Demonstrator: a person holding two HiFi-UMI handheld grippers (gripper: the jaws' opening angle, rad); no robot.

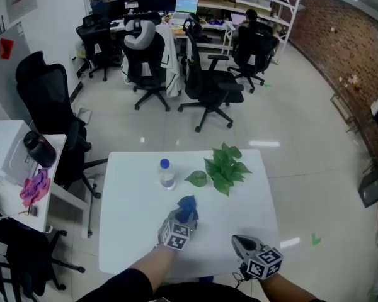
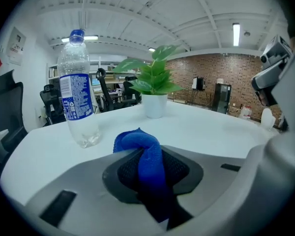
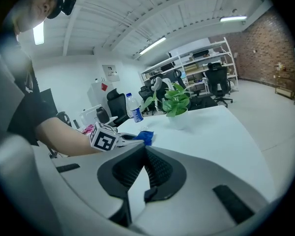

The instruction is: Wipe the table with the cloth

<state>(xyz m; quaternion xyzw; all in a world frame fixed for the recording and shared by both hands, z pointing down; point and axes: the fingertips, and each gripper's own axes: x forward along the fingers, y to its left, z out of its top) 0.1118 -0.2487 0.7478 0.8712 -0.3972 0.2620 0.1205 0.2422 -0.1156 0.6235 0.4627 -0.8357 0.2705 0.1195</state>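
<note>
A blue cloth (image 1: pixel 188 206) lies bunched on the white table (image 1: pixel 132 231), pinched in my left gripper (image 1: pixel 185 218). The left gripper view shows the cloth (image 2: pixel 148 163) squeezed between the dark pads, its free end folded out in front onto the tabletop. My right gripper (image 1: pixel 238 240) rests low over the table's near right part, jaws shut with nothing between them (image 3: pixel 144 146). From the right gripper view the left gripper (image 3: pixel 132 138) and the cloth (image 3: pixel 146 137) show to the left, ahead of the person's forearm.
A clear water bottle with a blue cap (image 1: pixel 166 173) stands just beyond the cloth. A small potted plant (image 1: pixel 225 167) sits at the far right of the table. Office chairs (image 1: pixel 209 83) and a side desk (image 1: pixel 12 162) surround the table.
</note>
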